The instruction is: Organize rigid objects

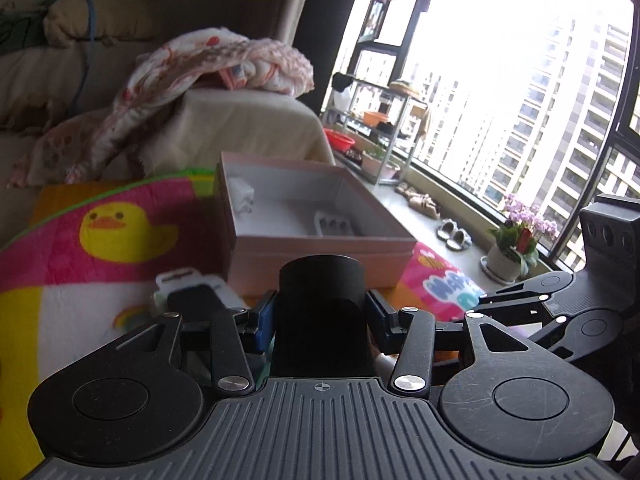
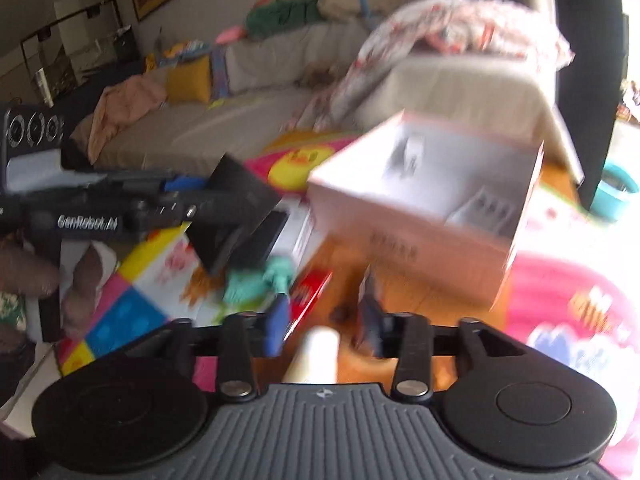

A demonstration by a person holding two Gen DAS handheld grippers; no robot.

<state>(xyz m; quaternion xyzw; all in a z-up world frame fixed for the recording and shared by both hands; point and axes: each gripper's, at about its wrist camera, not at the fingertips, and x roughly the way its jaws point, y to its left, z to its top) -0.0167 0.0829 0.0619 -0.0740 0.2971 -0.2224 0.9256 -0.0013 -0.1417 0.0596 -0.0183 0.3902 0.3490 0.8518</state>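
Duck-print mat [image 1: 120, 216] bears a pink box [image 1: 320, 216]; left hand-held gripper [image 1: 322, 320] clamps a black cylinder [image 1: 322, 280].

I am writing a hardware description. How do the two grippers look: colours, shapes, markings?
Both the left gripper and the right gripper are black, with blue finger pads, scissor-like links on silver rivets, round discs and a ribbed grey base. White "GenRobot.AI" lettering marks the left gripper's side.

Wooden table [image 2: 432, 300], duck mat [image 1: 120, 240], pink box [image 1: 320, 248]
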